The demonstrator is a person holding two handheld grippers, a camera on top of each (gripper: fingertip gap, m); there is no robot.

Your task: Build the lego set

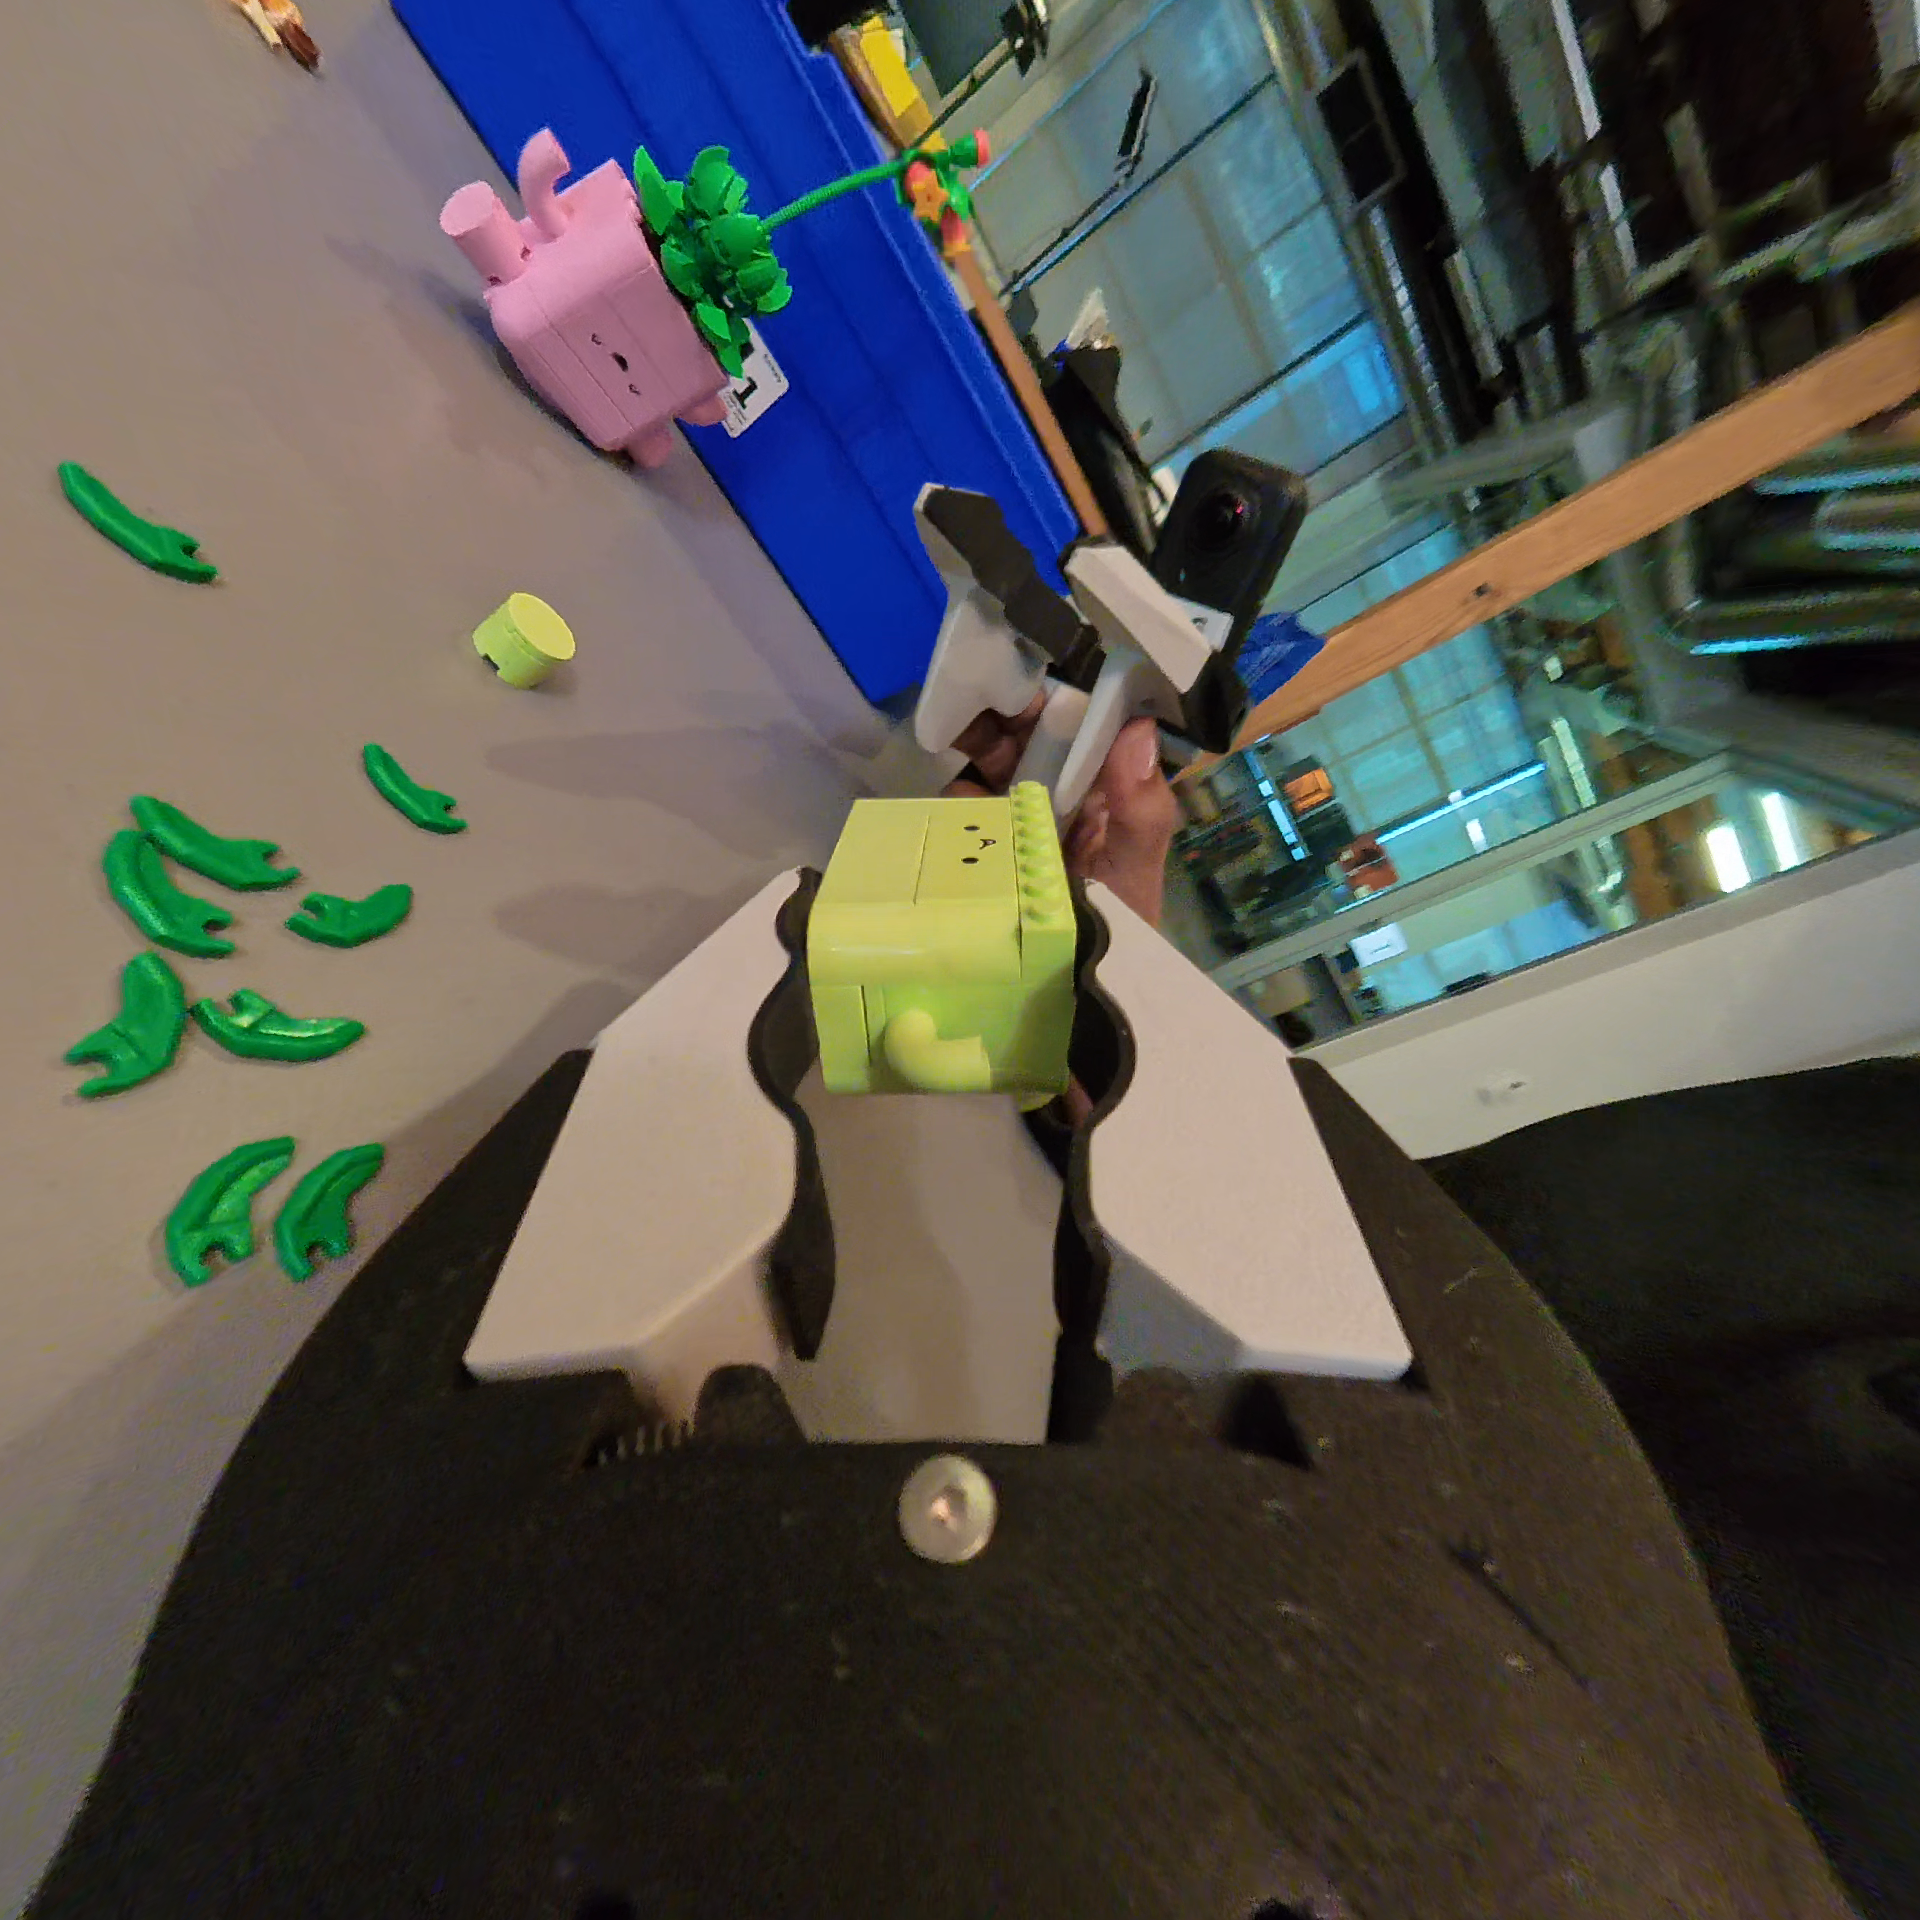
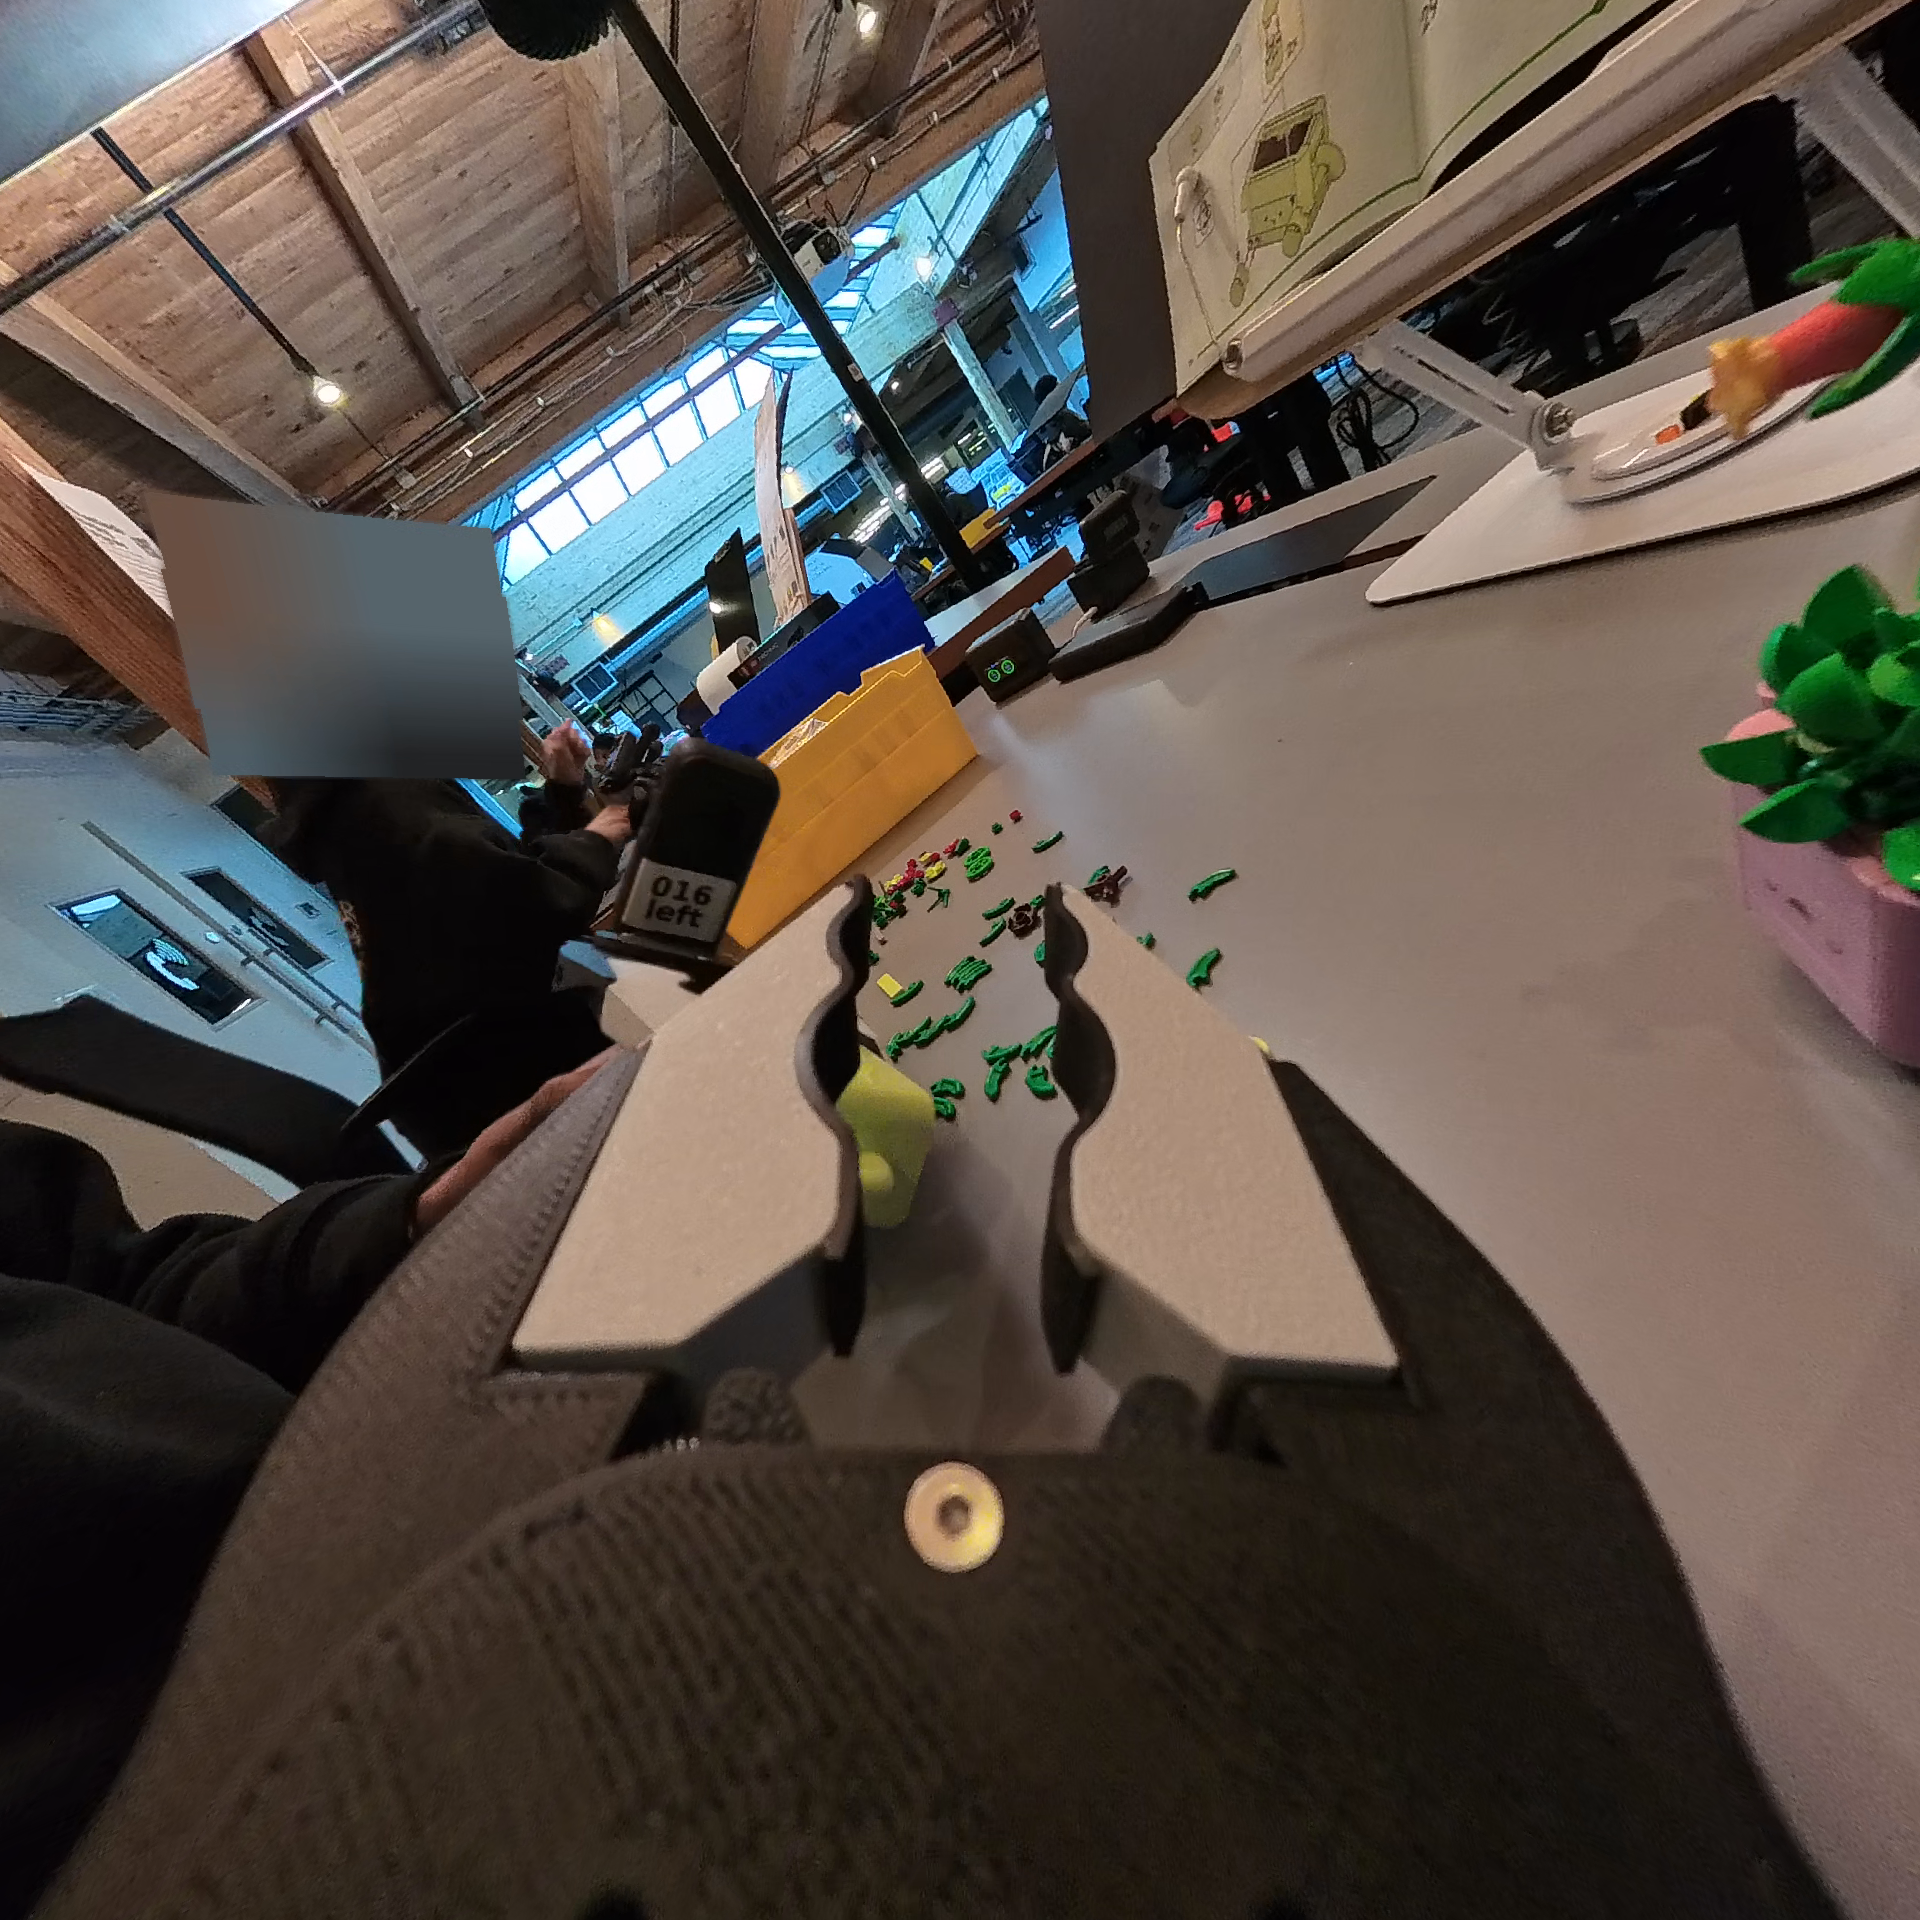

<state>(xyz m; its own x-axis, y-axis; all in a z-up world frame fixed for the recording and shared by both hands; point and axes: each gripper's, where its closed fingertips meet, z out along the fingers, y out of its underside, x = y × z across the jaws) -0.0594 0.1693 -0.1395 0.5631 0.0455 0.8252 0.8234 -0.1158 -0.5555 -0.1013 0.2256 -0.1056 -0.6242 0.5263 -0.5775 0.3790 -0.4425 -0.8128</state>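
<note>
Worktop [image 1: 312,644]: grey, strewn with green leaf pieces [image 1: 208,904].
Left gripper [image 1: 940,987]: fingers clamping lime lego block [image 1: 935,935].
Right gripper [image 2: 951,997]: fingers narrowly parted, empty.

lime lego pot [image 1: 940,951] | boxy, face printed, studs sideways | clamped, lifted off table

green leaf pieces [image 1: 208,935] scattered across grey table [image 1: 312,416], pink planter [image 1: 582,312] beside blue bin [image 1: 831,364]
</note>
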